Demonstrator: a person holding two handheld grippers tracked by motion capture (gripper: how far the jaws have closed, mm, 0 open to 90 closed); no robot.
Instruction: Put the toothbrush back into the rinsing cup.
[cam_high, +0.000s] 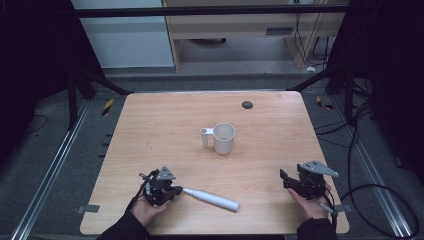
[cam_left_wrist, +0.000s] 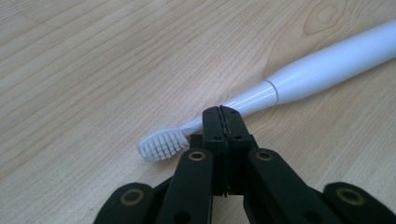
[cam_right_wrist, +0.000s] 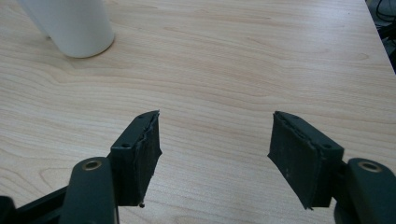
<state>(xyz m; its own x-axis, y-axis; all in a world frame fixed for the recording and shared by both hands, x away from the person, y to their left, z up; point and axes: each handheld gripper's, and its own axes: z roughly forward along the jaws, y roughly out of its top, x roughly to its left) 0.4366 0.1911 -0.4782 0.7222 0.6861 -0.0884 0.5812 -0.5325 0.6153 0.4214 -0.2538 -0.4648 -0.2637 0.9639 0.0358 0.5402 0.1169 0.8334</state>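
A white electric toothbrush (cam_high: 212, 199) lies flat near the table's front edge, its bristle head toward my left gripper (cam_high: 175, 190). In the left gripper view the jaws of the left gripper (cam_left_wrist: 223, 112) are pressed together pad to pad. Their tips sit just in front of the thin neck of the toothbrush (cam_left_wrist: 327, 65), and I see nothing between the pads. A white mug (cam_high: 224, 138) with a handle stands upright at mid-table. My right gripper (cam_high: 285, 179) rests at the front right with its jaws wide apart. In its own view the right gripper (cam_right_wrist: 215, 140) has bare wood between the jaws and the mug (cam_right_wrist: 70, 25) stands far ahead to the left.
The light wooden table (cam_high: 165, 125) has a small black round spot (cam_high: 247, 104) near its far edge. Metal rails and cables run along the floor on both sides, and dark frame legs stand at the table's far corners.
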